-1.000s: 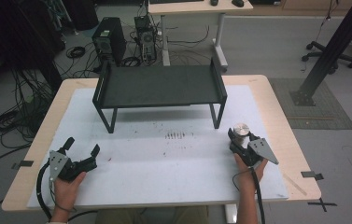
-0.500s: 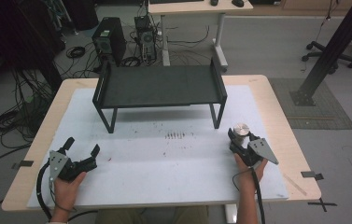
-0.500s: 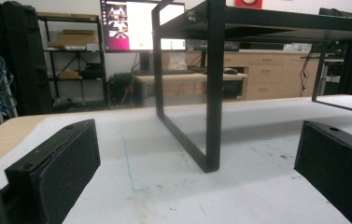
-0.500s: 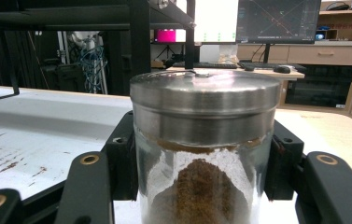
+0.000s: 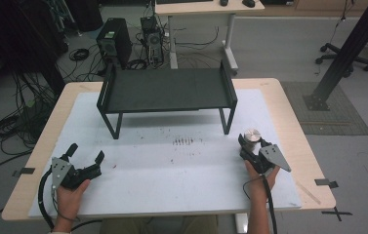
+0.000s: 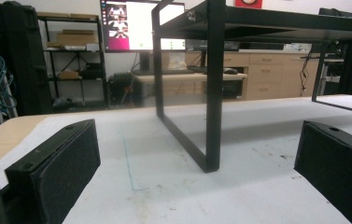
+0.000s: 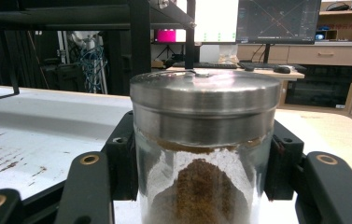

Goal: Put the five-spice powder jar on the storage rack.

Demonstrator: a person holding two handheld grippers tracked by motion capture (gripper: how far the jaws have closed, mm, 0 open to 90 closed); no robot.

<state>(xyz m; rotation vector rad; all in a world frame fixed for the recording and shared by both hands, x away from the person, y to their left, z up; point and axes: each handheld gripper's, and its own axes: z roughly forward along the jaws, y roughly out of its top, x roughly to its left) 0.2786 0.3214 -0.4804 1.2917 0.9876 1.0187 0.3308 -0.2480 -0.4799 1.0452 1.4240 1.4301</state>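
Observation:
A glass jar [image 7: 205, 186] with a steel lid [image 5: 251, 135] and brown powder inside stands on the white mat at the right. My right gripper [image 5: 250, 145] is shut on the jar; in the right gripper view its black pads [image 7: 122, 154] press against both sides of the glass. At the near left of the mat, my left gripper [image 5: 86, 153] rests low in a hand, open, with nothing between its wide-apart pads [image 6: 57, 168]. It faces the front left leg [image 6: 213, 93] of the black rack.
A black metal rack [image 5: 167, 90] on thin legs stands across the far half of the white mat [image 5: 172, 165]. Its top is bare. Dark smudges [image 5: 184, 142] mark the mat's middle. Desks, monitors and cables lie beyond the table.

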